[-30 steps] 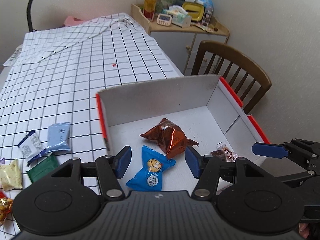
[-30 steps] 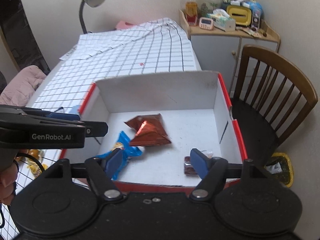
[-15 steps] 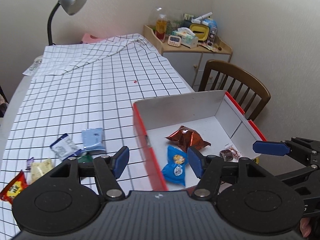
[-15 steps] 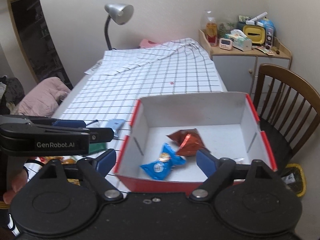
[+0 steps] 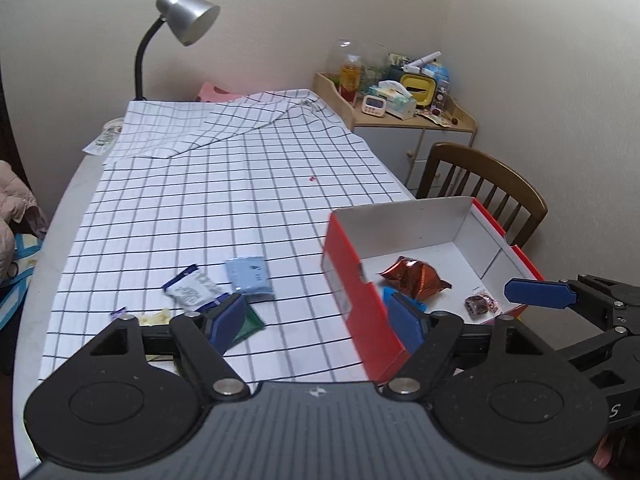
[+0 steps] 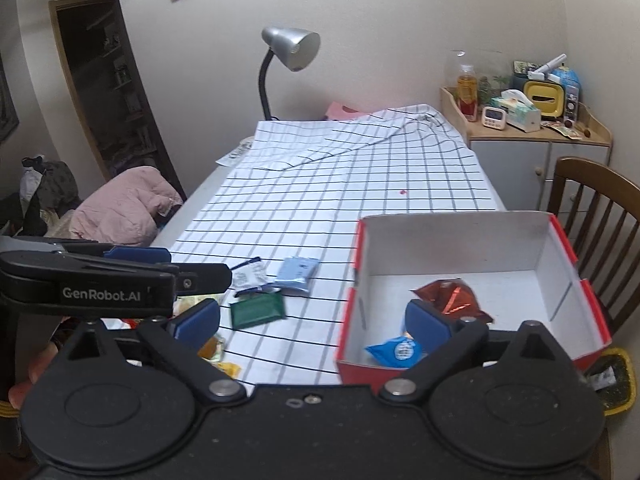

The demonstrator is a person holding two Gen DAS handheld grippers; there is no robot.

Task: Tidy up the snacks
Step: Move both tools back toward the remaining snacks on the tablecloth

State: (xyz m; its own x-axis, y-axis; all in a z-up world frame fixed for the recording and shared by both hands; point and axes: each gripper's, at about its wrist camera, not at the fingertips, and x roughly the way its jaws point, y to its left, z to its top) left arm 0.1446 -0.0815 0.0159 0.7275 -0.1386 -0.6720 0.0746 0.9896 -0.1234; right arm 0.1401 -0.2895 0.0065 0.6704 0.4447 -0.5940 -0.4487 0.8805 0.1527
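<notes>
Both grippers' blue fingers stand apart and are widening, with nothing between them. The left gripper (image 5: 318, 322) hangs over the table's near edge, its fingers (image 5: 226, 318) straddling the box's near left corner. The right gripper (image 6: 312, 318) hangs just beside it, over the same stretch of checked cloth (image 6: 340, 184).

Inside the red box (image 6: 352, 320), at the table's near right corner, lie a brown foil pack (image 6: 450, 296), a blue cookie pack (image 6: 398, 350) and a small dark sweet (image 5: 480, 305).

Left of the box, loose on the cloth, are a pale blue sachet (image 5: 249, 275), a blue-and-white sachet (image 5: 192, 287) and a green packet (image 6: 258, 310). More wrappers at the near left edge are partly hidden.
</notes>
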